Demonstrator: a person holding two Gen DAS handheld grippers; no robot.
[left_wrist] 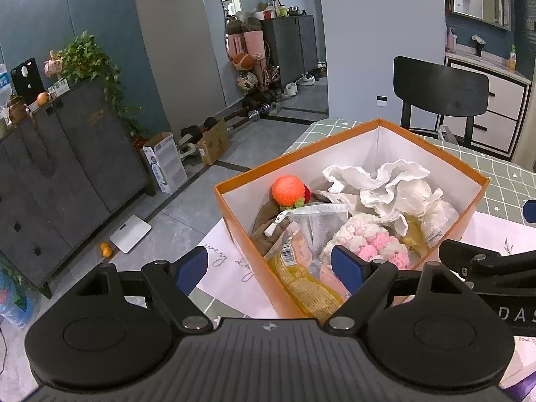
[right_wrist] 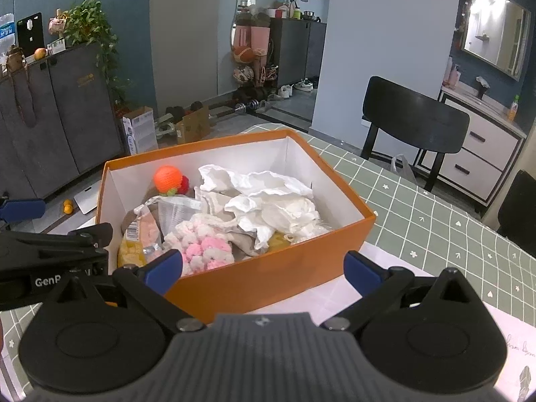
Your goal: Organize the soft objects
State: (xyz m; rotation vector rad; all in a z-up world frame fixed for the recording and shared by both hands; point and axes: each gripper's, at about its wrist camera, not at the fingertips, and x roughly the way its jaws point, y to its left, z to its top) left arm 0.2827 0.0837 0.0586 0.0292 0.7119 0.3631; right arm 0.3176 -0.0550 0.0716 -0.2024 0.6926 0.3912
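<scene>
Nearest the lens, both tongs are seen spread wide and empty: the left tongs are held over the near corner of the box, and the right tongs are held in front of its long orange side.

By size, the counter, covered in a green checked cloth, is noted first, with a pale printed mat laid on it. On the mat the orange box is set, open-topped and white inside. Within it the soft things are already gathered: crumpled white cloth towards the far side, a brown cloth beneath, a pink-and-white crocheted piece near the front wall, a yellow knitted item, a clear packet, and an orange crocheted ball in the back corner.

No soft object is seen outside the box, so the gathering step is judged nearly or wholly done. If anything remains, a search of the counter outside these views is called for, or the contents may be tidied; no lid is seen.

More of the yellow item and the floor is given by the left view. Only in the right view are the box's outer front and the bare counter beyond shown. Each of the tongs is partly caught at the edge of the other's view.
</scene>
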